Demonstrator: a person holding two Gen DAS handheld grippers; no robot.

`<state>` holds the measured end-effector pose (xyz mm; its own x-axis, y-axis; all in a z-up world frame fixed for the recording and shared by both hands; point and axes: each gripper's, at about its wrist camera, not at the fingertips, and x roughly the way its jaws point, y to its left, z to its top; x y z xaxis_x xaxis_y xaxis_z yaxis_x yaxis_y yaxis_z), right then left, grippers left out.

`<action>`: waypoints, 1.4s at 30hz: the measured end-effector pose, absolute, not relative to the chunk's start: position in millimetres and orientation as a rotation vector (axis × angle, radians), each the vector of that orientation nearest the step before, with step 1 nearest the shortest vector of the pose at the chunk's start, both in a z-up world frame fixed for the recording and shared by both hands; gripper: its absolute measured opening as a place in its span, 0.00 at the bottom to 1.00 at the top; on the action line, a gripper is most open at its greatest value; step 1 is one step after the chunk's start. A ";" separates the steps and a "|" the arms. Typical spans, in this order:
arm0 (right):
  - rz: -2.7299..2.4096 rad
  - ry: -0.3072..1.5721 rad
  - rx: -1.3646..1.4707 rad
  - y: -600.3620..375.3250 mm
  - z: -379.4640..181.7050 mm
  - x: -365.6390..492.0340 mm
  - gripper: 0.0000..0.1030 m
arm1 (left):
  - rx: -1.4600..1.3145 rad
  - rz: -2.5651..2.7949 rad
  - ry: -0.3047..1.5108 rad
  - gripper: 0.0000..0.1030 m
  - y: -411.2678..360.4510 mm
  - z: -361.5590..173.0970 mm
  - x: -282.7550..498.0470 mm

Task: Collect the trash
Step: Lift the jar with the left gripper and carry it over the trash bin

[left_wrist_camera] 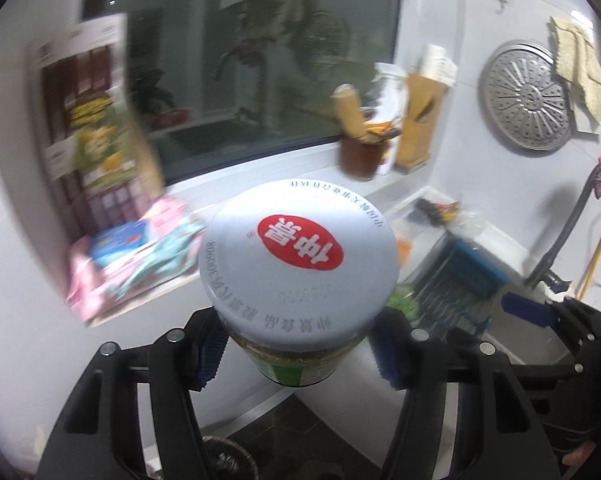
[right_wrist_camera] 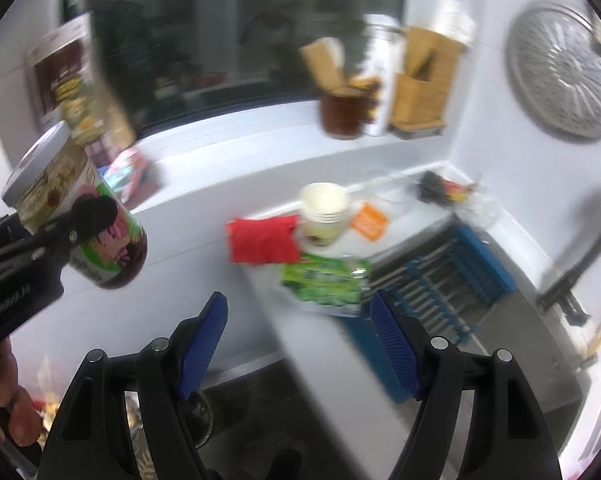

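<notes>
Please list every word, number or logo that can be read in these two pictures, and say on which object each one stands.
"300908": rim of the white lid of the jar held in the left gripper, seen upside down.
Red oval logo on that lid: two white Chinese characters, upside down; I cannot read them surely.
Other rim print and faint stamped date: too small.
Jar label, green packet, box: blurred, unreadable.

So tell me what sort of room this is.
Probably a home kitchen: a steamer rack hangs on the wall, a wooden utensil holder stands on the windowsill, and paper cups sit on the counter.
</notes>
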<state>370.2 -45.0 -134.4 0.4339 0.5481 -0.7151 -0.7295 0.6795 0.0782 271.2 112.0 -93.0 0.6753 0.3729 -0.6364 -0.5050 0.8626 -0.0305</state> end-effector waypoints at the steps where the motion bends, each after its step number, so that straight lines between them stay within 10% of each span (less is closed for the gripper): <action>1: 0.825 0.787 -0.268 -37.5 -135.6 363.0 0.70 | -0.214 0.508 0.668 0.59 115.3 -94.3 263.7; 42: 1.169 0.989 -0.703 164.4 -393.3 144.6 0.70 | -0.595 0.951 0.988 0.59 241.7 -381.5 23.8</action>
